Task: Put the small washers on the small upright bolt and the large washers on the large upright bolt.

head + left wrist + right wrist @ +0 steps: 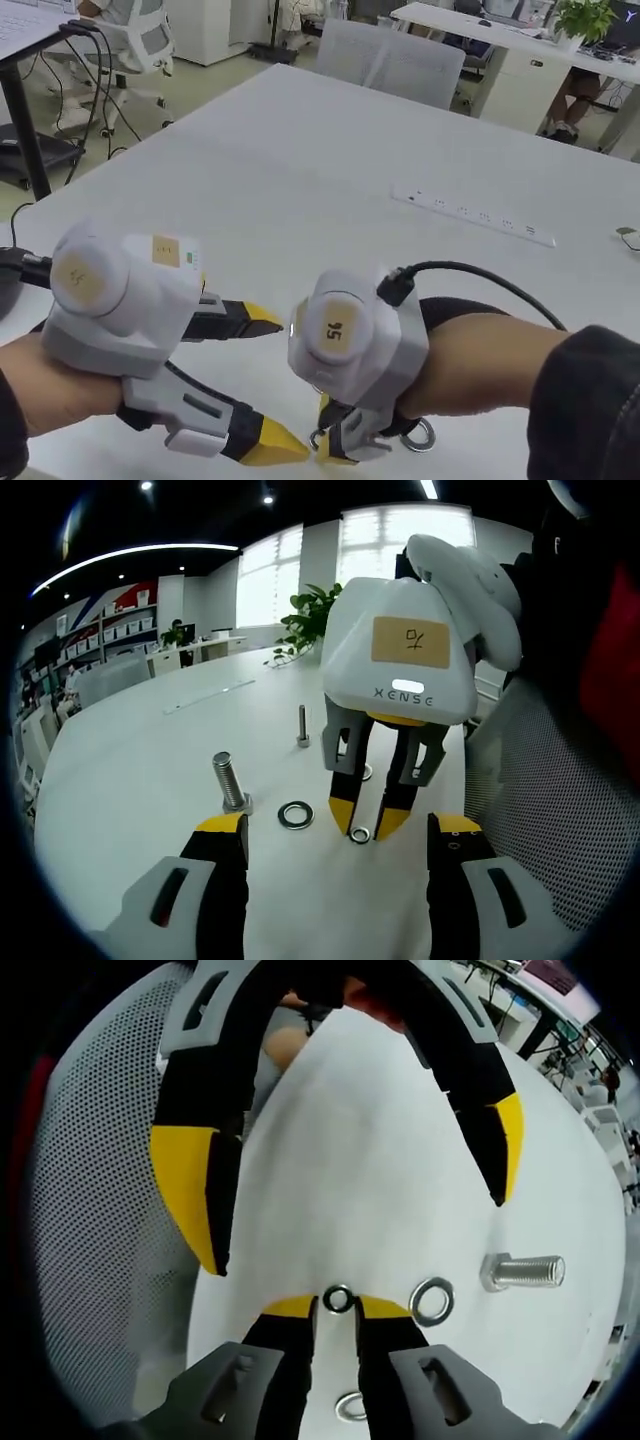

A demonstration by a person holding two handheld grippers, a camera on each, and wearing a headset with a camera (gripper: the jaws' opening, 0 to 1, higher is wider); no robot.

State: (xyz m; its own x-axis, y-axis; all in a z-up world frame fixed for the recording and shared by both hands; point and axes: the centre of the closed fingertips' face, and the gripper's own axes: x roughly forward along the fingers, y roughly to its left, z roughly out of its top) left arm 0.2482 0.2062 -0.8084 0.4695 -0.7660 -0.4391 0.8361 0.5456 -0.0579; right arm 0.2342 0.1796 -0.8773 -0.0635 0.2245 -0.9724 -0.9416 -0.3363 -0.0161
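Small washer [338,1298]: flat on the white surface [400,1110], right at the tips of your right gripper [338,1307], with one yellow tip on each side of it. The jaws are set narrow around it. I can't tell whether they pinch it or only flank it. In the left gripper view the right gripper stands tips-down over this washer, its white body above.

Large washer [432,1300]: flat, just beside the small one but apart from it, between it and the large bolt [522,1272]. That bolt stands upright on its hex head, near the large washer (it looks sideways in the right gripper view, which is rolled).

Small bolt [303,725]: upright, farther back on the surface, beyond the large bolt and the right gripper.

Another washer [366,772]: lies behind the right gripper's jaws, partly hidden, so its size is hard to judge.

Your left gripper [349,1168]: jaws spread wide, nothing between them, facing the right gripper. From its own view the large bolt and large washer sit just ahead of its left tip, and the small washer lies ahead between the two tips.

Head view: both grippers are low at the near edge of the surface. A power strip [470,215] lies well apart, farther across.
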